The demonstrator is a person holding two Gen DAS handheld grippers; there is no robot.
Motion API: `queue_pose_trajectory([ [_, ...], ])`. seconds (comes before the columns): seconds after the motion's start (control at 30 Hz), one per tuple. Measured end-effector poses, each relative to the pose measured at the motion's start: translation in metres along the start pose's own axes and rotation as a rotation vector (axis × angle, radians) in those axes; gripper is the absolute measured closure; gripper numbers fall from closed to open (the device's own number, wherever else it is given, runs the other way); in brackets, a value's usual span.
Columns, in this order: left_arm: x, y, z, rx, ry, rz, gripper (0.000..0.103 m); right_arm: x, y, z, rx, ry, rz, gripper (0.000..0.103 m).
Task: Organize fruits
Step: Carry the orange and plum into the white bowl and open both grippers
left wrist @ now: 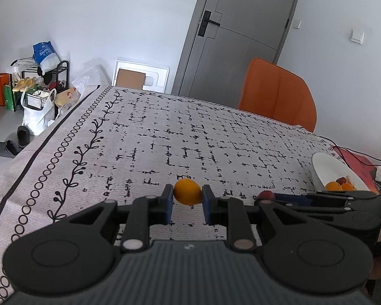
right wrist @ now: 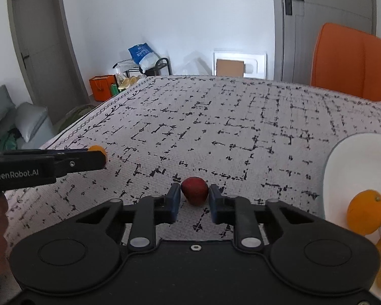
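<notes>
My left gripper (left wrist: 188,195) is shut on a small orange fruit (left wrist: 187,191), held between the blue pads over the patterned tablecloth. My right gripper (right wrist: 194,195) is shut on a dark red fruit (right wrist: 194,189), low over the cloth. In the left wrist view the right gripper (left wrist: 266,198) lies just to the right with the red fruit (left wrist: 266,194) at its tip. In the right wrist view the left gripper (right wrist: 102,156) reaches in from the left with the orange fruit (right wrist: 96,148) showing. A white bowl (right wrist: 355,157) at the right holds several orange and yellow fruits (right wrist: 365,211).
The white bowl (left wrist: 325,165) sits near the table's right edge, beside a red box (left wrist: 355,164) with cables. An orange chair (left wrist: 276,94) stands behind the table (left wrist: 165,127). Bags and a shoe rack (left wrist: 38,86) clutter the floor at the far left.
</notes>
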State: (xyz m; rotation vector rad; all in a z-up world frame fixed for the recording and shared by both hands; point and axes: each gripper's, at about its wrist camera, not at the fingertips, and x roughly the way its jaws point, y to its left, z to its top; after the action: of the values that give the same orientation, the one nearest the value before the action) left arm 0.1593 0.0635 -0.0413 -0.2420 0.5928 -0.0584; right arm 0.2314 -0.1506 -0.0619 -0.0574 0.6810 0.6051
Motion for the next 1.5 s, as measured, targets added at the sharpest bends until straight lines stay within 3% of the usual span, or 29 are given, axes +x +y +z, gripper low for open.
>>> queue_pose_trajectory([
  [0.37,-0.004,-0.027,0.006,0.049,-0.015,-0.026,0.081,-0.039,-0.017,0.006,0.047,-0.091,-0.014,0.081],
  [0.67,0.002,-0.063,0.008,0.099,-0.011,-0.069,0.081,-0.071,-0.054,0.007,0.110,-0.163,-0.073,0.081],
  [1.27,0.020,-0.133,0.015,0.205,-0.008,-0.130,0.081,-0.100,-0.127,-0.011,0.198,-0.208,-0.191,0.081],
  [1.5,0.028,-0.154,0.016,0.242,0.007,-0.142,0.081,-0.105,-0.147,-0.017,0.231,-0.231,-0.198,0.081],
])
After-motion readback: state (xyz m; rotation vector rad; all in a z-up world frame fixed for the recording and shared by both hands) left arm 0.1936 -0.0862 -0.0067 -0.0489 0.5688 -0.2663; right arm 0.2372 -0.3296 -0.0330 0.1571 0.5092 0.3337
